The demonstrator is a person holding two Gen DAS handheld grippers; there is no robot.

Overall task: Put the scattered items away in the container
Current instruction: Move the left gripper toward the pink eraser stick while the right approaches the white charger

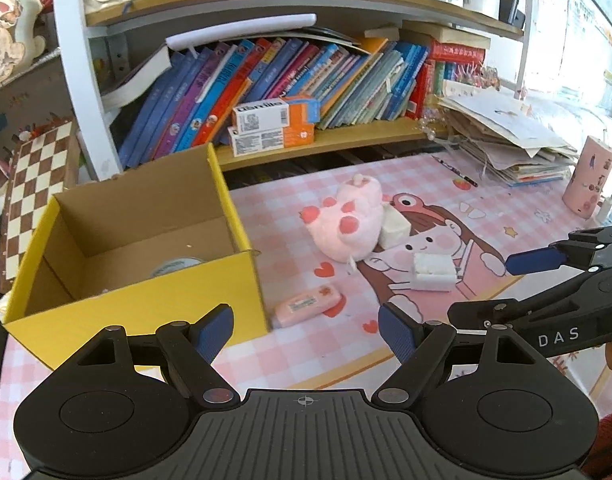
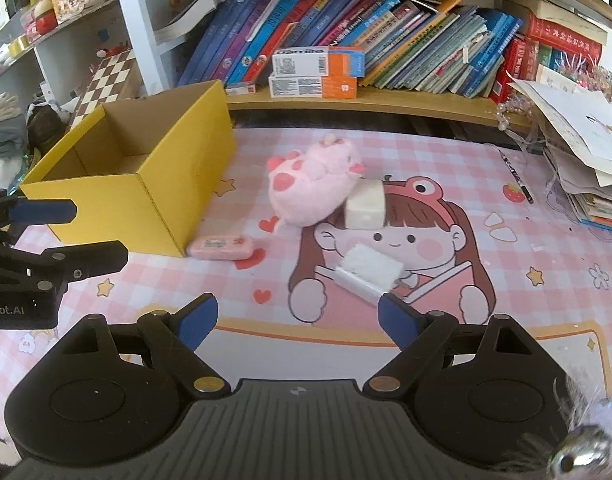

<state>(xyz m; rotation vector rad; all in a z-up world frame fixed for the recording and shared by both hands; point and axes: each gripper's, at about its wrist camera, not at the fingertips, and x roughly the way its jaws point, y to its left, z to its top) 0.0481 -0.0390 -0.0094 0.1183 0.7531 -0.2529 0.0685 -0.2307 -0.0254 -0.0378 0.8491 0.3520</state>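
While both the left gripper [image 1: 304, 330] and the right gripper [image 2: 298, 318] hung spread and empty, the pink toy [image 2: 312, 184], two white packets and pink pack lay outside the yellow box [image 2: 146, 184], where crowding risked a knock or clumsy pinch.

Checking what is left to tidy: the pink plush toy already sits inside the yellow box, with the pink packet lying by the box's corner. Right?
Not quite. The pink plush toy is not inside the yellow box; the right wrist view shows it lying on the pink mat beside the box. The pink packet does lie by the box's corner.
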